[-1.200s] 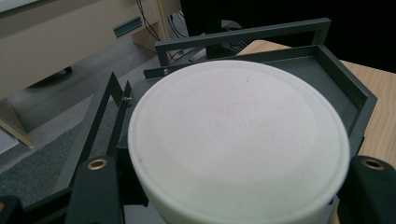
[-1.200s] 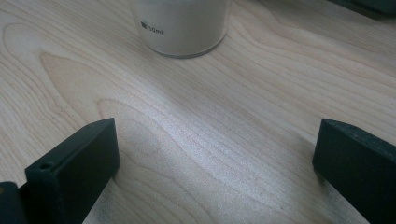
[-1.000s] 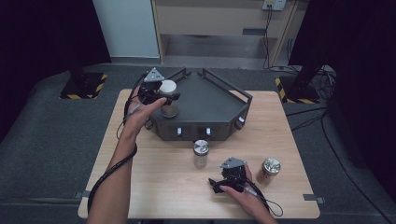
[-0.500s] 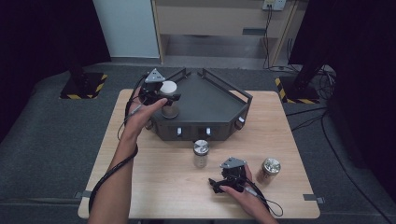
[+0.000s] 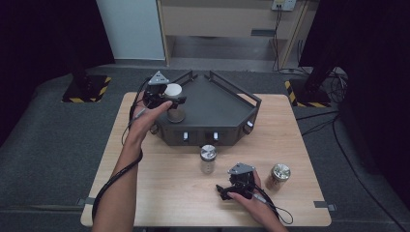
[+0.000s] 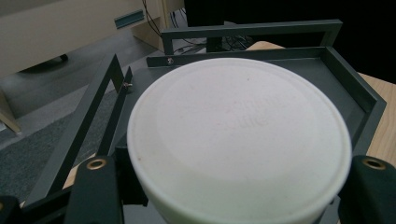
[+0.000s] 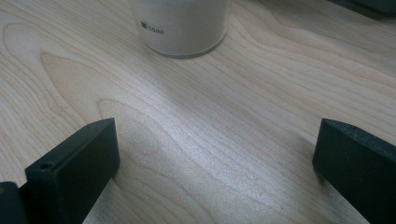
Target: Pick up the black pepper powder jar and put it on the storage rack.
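The left gripper [image 5: 170,100] holds the white-lidded jar [image 6: 238,140] tight between its jaws, upright over the dark tray [image 5: 217,108], maybe touching it. The right gripper [image 5: 231,189] rests open on the tabletop [image 7: 196,140], another jar [image 7: 182,25] just ahead.

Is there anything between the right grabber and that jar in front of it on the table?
No. The right gripper rests open on the wooden table, and the bare wood runs straight from its jaws to the jar. Nothing visible lies in that stretch.
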The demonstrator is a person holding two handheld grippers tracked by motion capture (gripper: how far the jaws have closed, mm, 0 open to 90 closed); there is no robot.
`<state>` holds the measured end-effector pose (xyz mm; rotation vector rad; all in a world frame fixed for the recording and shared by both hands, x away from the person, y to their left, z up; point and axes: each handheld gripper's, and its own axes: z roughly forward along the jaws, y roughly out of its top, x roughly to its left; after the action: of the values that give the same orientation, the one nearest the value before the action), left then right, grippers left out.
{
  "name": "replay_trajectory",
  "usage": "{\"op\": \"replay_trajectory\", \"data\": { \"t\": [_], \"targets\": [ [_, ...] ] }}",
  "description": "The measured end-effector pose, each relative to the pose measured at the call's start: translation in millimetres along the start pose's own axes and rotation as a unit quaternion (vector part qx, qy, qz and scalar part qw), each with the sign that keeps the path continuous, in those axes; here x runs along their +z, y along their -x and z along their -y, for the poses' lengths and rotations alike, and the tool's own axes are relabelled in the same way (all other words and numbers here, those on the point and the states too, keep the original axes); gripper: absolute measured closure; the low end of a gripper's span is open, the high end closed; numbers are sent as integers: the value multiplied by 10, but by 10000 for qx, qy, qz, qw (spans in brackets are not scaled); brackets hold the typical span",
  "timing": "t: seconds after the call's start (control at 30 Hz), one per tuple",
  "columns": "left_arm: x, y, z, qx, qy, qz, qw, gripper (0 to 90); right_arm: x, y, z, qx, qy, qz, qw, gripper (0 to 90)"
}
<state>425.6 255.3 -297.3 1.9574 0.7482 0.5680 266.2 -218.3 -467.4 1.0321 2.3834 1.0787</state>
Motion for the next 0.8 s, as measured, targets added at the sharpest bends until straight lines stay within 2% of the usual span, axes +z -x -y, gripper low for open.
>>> {"op": "replay_trajectory", "data": {
  "t": [0.27, 0.4, 0.5, 0.6, 0.7, 0.8],
  "targets": [
    [3, 15, -35, 67, -121, -34, 9999, 297, 0, 0, -1, 3, -1, 0, 10000, 5],
    [-34, 87, -47, 200, -168, -189, 9995, 162, 1, 1, 1, 0, 2, -1, 10000, 5],
    [-70, 152, -95, 274, -355, -386, 9982, 40, 1, 0, 1, 1, 3, 1, 10000, 5],
    [-141, 175, -61, 283, -304, -460, 9981, 36, 1, 0, 1, 4, 2, 0, 10000, 5],
    [-228, 208, -31, 378, -242, -480, 9978, 31, 1, 0, 1, 4, 3, 0, 10000, 5],
    [-294, 287, -7, 463, -252, -620, 9967, 31, 1, 0, 0, 3, 2, 0, 10000, 5]
  ]
}}
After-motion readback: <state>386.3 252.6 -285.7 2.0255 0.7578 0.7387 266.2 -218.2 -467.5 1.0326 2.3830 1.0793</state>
